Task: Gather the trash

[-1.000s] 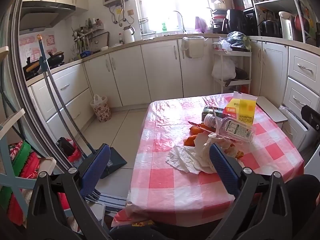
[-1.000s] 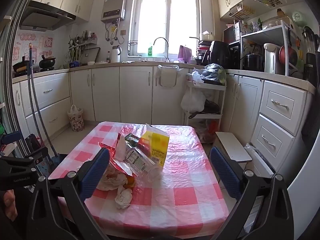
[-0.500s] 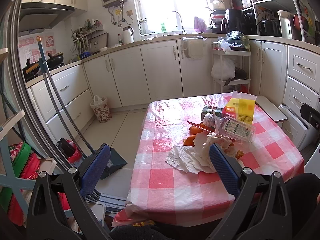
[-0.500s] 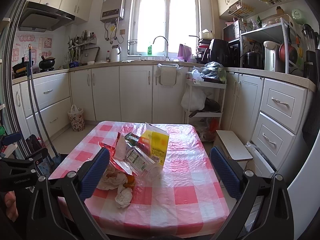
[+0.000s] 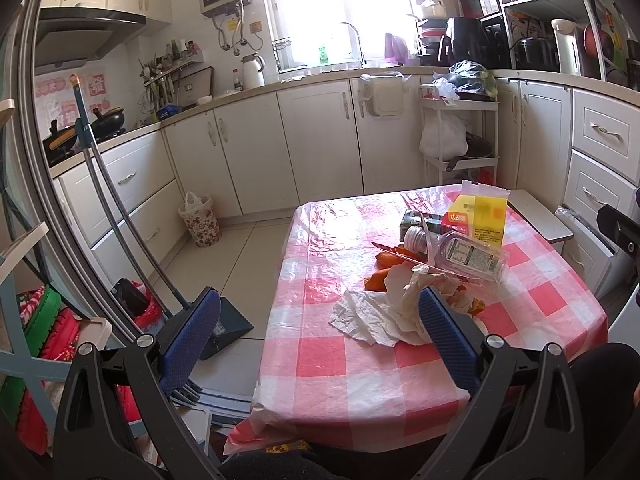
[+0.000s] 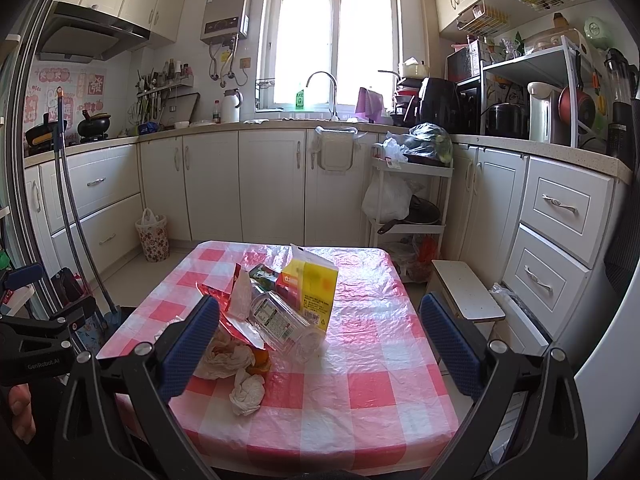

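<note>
Kitchen is lit by daylight through a window [image 6: 336,44] above the sink. White cabinets [image 6: 272,184] are fitted along the back and side walls under a pale counter [image 6: 188,130]. Walls are tiled white; a water heater [image 6: 226,10] is mounted left of the window. Floor [image 5: 240,256] is laid with pale tiles. A range hood [image 6: 86,38] is fixed at left.

My table [image 6: 352,364] wears a pink-checked plastic cloth. On it lie crumpled tissues [image 6: 248,390], a clear plastic bottle [image 6: 280,318], a yellow carton [image 6: 310,288] and orange peel [image 5: 378,278].
</note>
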The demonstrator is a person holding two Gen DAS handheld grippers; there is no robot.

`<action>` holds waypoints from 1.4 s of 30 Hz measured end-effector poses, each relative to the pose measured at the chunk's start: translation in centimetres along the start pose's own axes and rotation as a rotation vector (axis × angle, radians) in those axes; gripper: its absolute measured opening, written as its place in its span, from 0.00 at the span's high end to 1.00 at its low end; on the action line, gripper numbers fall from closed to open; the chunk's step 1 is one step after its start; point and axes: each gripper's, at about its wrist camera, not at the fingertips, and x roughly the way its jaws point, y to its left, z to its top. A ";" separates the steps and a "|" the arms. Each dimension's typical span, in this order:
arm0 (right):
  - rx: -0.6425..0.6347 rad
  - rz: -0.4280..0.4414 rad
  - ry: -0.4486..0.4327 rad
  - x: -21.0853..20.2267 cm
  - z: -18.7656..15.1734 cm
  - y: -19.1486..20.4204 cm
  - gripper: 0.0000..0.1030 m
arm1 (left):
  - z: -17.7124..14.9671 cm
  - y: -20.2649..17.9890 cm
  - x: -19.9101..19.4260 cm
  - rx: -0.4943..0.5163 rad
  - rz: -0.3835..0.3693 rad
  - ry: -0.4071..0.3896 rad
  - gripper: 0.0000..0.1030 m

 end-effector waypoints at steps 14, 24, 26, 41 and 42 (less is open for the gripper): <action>-0.006 0.005 0.013 0.4 -0.4 0.2 0.06 | 0.0 0.0 0.0 0.000 0.000 0.000 0.07; -0.009 0.005 0.018 0.4 -0.4 0.3 0.06 | 0.0 -0.1 0.0 0.001 0.001 -0.001 0.07; -0.010 0.007 0.020 0.4 -0.4 0.4 0.06 | 0.0 -0.1 0.0 0.001 0.001 -0.001 0.07; -0.006 0.031 0.055 0.7 0.0 0.0 0.06 | -0.2 0.0 -0.2 0.009 -0.009 0.001 0.07; -0.005 0.033 0.057 0.7 0.0 -0.1 0.06 | -0.2 0.0 -0.2 0.008 -0.009 0.002 0.07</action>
